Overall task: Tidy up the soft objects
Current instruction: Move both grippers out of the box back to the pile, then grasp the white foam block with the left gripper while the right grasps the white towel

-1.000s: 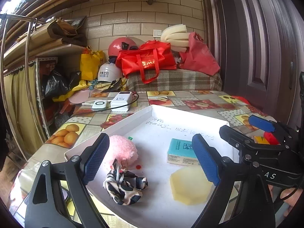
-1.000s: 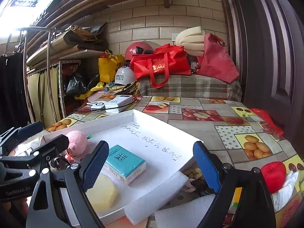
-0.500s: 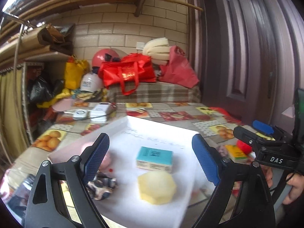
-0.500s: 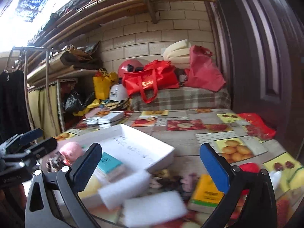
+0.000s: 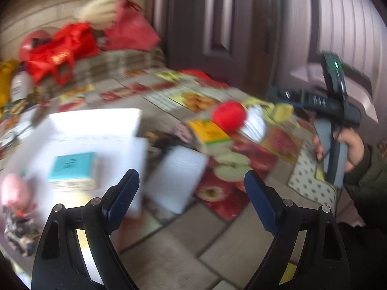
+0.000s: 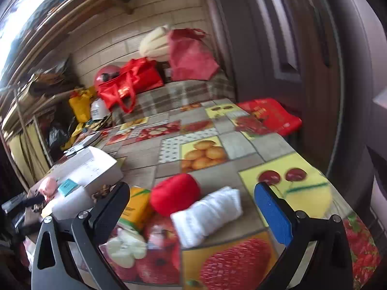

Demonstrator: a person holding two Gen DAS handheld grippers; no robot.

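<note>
Both views are smearing with motion blur. The left claw (image 5: 191, 198) is standing wide open with nothing between its blue pads, hanging over the desk (image 5: 169, 249) near its front edge. The right claw (image 6: 191, 207) is gaping wide too, empty, hovering above a cluster of soft things on the fruit-print cloth.

Directly ahead of the right claw, a red plush ball (image 6: 175, 194) is sitting just beside a white rolled cloth (image 6: 208, 215), the two looking to be in contact. A yellow packet (image 6: 136, 205) is lying to the ball's left, and a pale cream foam piece (image 6: 125, 249) is lying nearer the camera.

A white tray (image 5: 79, 133) is sitting on the left part of the desk. Inside it, a teal box (image 5: 71, 165) is lying flat; a pink pompom (image 5: 14, 189) and a patterned scrunchie (image 5: 19, 232) are showing at its near left corner. A white foam block (image 5: 176, 178) is resting on the desk just right of the tray.

In the left view, a hand (image 5: 348, 147) in a dark green sleeve is gripping the right claw's handle at the far right.
</note>
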